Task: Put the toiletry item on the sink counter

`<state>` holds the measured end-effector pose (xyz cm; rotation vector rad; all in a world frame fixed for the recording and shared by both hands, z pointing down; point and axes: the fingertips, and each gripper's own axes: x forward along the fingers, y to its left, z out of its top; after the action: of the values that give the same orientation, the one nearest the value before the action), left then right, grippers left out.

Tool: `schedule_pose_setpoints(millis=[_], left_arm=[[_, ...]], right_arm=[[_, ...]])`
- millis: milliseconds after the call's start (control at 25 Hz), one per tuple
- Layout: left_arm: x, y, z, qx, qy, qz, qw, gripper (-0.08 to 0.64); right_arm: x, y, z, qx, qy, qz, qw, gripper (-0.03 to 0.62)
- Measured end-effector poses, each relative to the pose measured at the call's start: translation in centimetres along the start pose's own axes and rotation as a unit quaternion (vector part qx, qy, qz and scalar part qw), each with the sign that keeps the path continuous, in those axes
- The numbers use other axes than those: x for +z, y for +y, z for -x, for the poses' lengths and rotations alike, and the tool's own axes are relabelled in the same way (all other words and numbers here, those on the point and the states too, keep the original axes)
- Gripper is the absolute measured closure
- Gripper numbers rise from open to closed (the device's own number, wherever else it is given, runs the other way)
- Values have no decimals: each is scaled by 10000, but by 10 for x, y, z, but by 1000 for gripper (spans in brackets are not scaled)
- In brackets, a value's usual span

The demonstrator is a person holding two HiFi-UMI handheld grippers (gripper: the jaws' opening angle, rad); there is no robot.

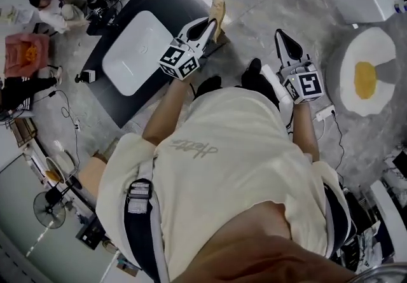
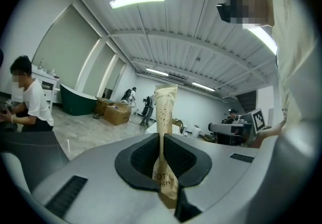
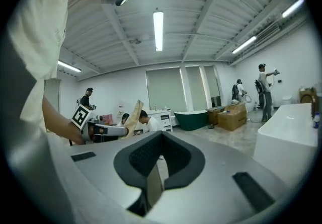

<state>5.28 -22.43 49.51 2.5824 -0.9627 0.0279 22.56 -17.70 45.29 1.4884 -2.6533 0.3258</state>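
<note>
A beige toiletry tube (image 1: 218,13) stands up between the jaws of my left gripper (image 1: 206,26), which is shut on it and held in the air to the right of the sink counter. In the left gripper view the tube (image 2: 165,112) rises upright out of the gripper (image 2: 163,142). The dark sink counter (image 1: 166,0) with its white basin (image 1: 135,53) lies to the left, below. My right gripper (image 1: 283,40) is raised at the right, shut, with nothing between its jaws (image 3: 156,160). The right gripper view also shows the tube (image 3: 134,116) off to the left.
A person (image 1: 54,9) sits at the counter's far left end among cables. A round white and yellow rug (image 1: 369,72) and a power strip (image 1: 324,112) lie on the floor at right. A white tub (image 3: 287,137) stands close by on the right. A fan (image 1: 51,207) is at lower left.
</note>
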Motion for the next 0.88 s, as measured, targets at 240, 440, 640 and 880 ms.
schedule_pose_setpoints(millis=[240,440,640,880], left_arm=[[15,17,-1,1056,-412,273,9932,532],[12,24,16,1514,-511,543,9857,532],[8,38,28,1622,-583,689,9826,532],[-8,88,87,1825,-663,1058,9752,532]], right_arm=[[-6,-30,-21,935,166,79,9954,598],[-5,-31,-44,1397,191,-2,9900,598],[-12,-6,-73,1818,379,78,9826,598],[-14,67,-119,2078,477,249,9767,598]])
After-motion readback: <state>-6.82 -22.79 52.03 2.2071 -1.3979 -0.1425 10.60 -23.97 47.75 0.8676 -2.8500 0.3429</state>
